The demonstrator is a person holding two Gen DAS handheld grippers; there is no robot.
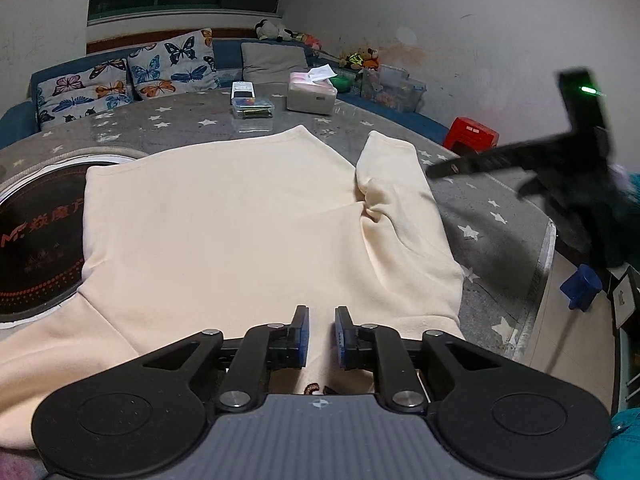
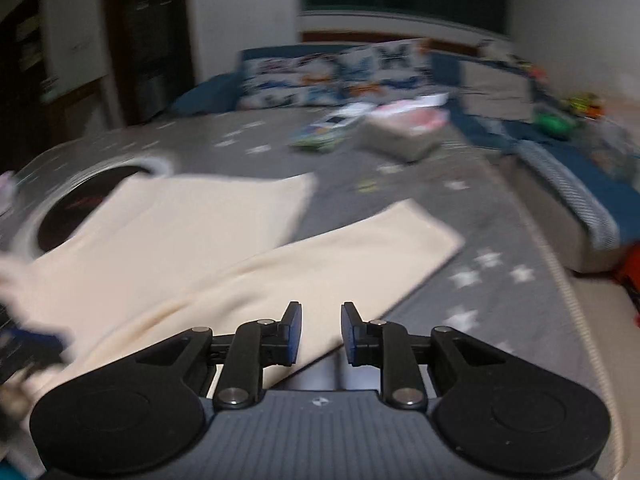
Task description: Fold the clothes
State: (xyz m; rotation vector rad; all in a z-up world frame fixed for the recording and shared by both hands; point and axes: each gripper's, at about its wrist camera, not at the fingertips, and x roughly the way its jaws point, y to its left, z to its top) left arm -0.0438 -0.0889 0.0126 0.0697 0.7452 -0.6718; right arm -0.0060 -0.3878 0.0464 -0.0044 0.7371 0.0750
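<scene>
Two hand-held grippers, one garment. Your left hand-held gripper (image 1: 321,330) sits low over the near edge of the cream sweatshirt (image 1: 224,216), jaws parted by a narrow gap with cloth showing between them; nothing is pinched. Your right hand-held gripper (image 2: 320,332) hovers at the sweatshirt's right-hand border, jaws apart and empty, and appears blurred in the left wrist view off the bench's right rim.

Cream sweatshirt: spread flat on the grey star-print bench (image 1: 492,200). Far hem straight, its left corner overlapping the round black inset (image 1: 36,236). Right sleeve (image 1: 394,184) lies free, cuff pointing away from you, with a crease where it meets the body.

Open room: bare star cloth beyond the hem and to the right of the sleeve, up to the bench edge. At the far side, well apart from the garment, stand a tissue box (image 1: 313,94) and a clear plastic case (image 1: 253,109).
</scene>
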